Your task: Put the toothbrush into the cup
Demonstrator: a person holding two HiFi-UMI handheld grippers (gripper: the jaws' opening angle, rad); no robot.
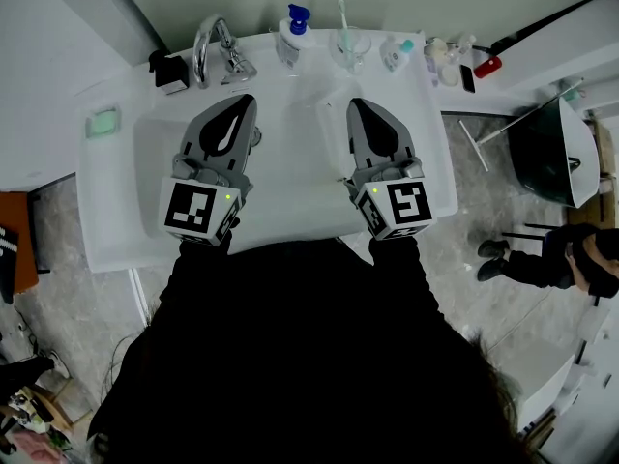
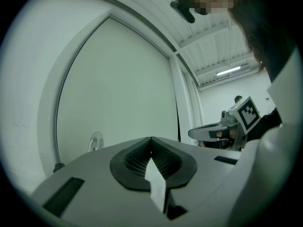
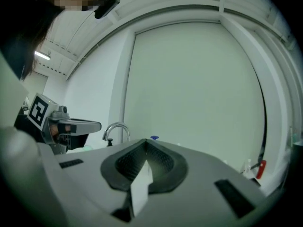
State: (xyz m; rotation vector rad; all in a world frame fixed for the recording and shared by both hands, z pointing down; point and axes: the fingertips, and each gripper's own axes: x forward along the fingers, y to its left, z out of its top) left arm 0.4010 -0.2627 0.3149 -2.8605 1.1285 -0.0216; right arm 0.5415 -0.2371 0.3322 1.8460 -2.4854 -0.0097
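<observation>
Toothbrush [image 1: 341,15] standing in cup [image 1: 352,50] shows only in head view.

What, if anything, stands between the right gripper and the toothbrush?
Nothing visible. Only bare sink lies between the right gripper, shut and empty, and the toothbrush, which stands in the clear cup at the back.

The head camera looks steeply down from above onto the white ceramic washbasin [image 1: 116,211], the left gripper [image 1: 244,100] and the right gripper [image 1: 356,104], while each gripper's camera sits close behind its own jaws, facing level at the pale wall [image 3: 189,79], the right one sharing the curved chrome tap [image 3: 116,129] with the head view.
</observation>
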